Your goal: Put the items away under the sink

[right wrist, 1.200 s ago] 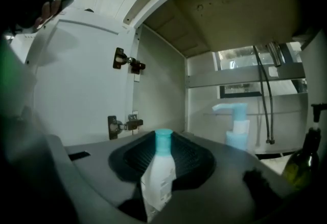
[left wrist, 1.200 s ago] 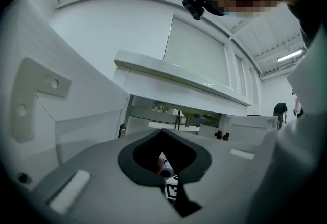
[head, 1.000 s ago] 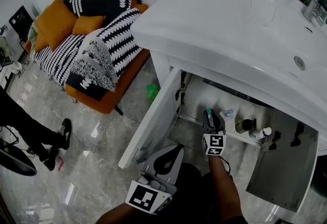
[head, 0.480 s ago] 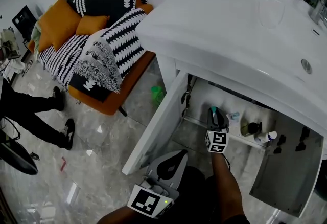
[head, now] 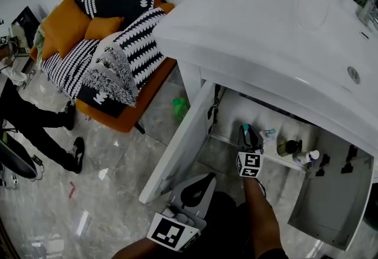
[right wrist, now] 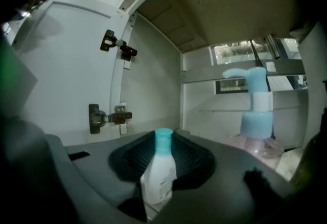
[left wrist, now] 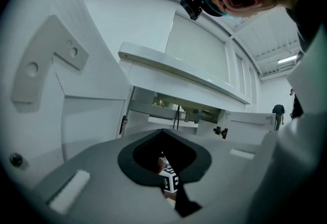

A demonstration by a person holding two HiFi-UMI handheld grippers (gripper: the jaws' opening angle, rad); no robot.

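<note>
text: none legible | bottle (right wrist: 159, 181): label print too small

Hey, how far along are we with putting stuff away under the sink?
Done: a pump bottle and a dark bottle already stand in the open cabinet. In hand: the right gripper grips a white bottle inside the cabinet, not yet released. Left: perhaps the green item on the floor; the left gripper is empty.

Inside the sink cabinet (head: 177, 145), the right claw (head: 247, 132) is hiding the base of the white bottle (right wrist: 158, 177) and the foot of the blue pump bottle (right wrist: 255, 115). The small bottles (head: 289, 146) on the cabinet's shelf (head: 224, 138) are showing too small to identify, and left of the cabinet a person (head: 32, 129) is running off the edge.
</note>
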